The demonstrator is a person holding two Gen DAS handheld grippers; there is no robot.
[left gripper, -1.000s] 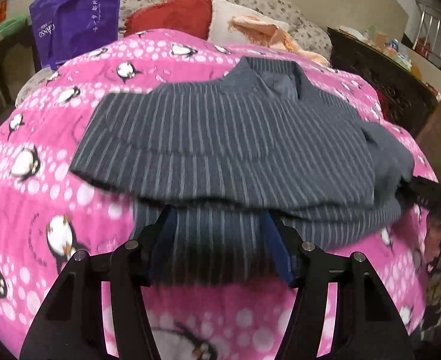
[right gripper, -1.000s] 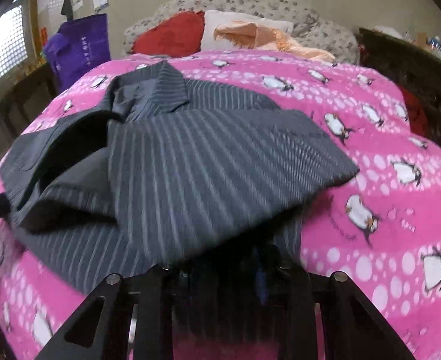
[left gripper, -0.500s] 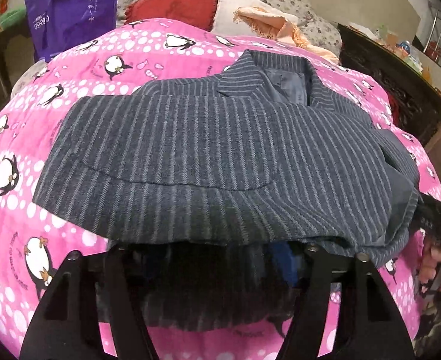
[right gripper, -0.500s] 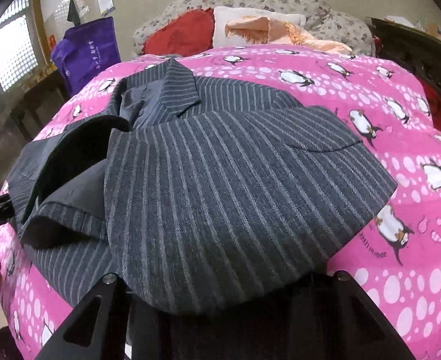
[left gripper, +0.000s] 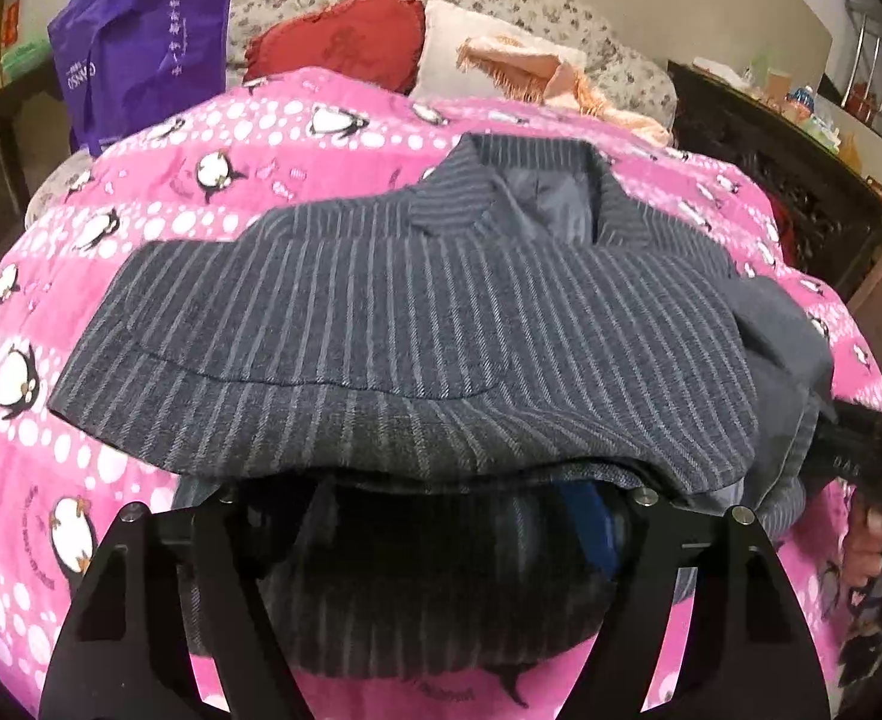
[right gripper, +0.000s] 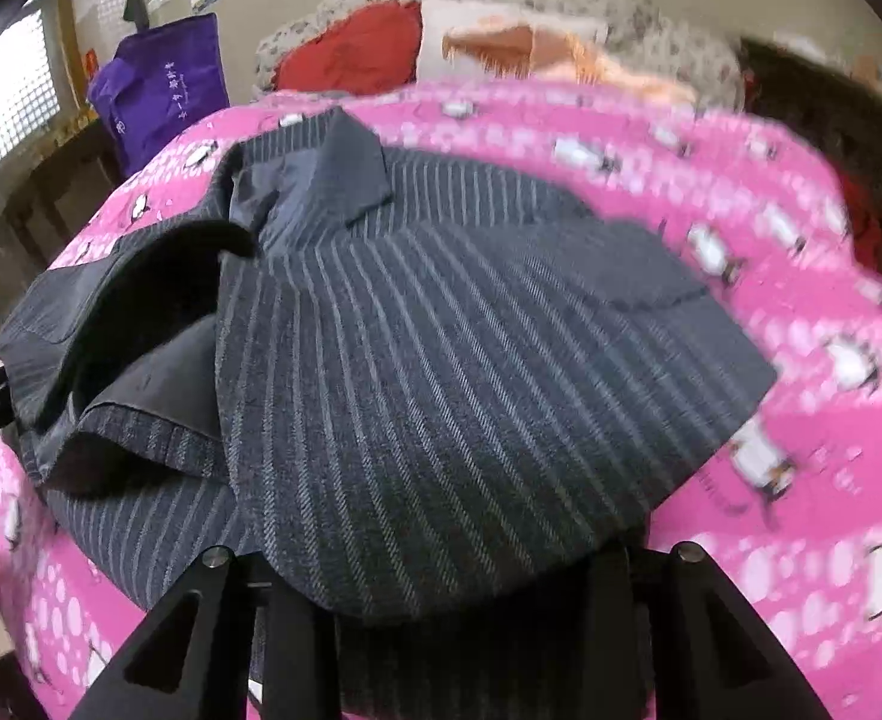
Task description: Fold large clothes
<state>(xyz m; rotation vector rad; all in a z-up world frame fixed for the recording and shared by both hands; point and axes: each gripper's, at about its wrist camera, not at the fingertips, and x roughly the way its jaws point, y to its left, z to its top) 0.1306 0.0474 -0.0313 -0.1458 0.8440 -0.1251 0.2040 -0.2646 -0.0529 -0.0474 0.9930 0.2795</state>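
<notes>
The jacket (left gripper: 417,324) is laid folded on the bed (left gripper: 141,180), collar at twelve o'clock, hem draped over both tools. The left tool (left gripper: 441,516) is opening under cloth; the right tool's (right gripper: 441,588) state cannot be told, hidden.

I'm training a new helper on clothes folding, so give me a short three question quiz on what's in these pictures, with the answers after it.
1. Multiple choice: what is printed on the pink bedspread? A flowers, B penguins, C stars.
2. True or false: the striped jacket lies with its collar towards the red pillow.
3. Fill in: the bag standing beside the bed is ___ in colour.

Key: 1 B. 2 True. 3 Purple.
</notes>
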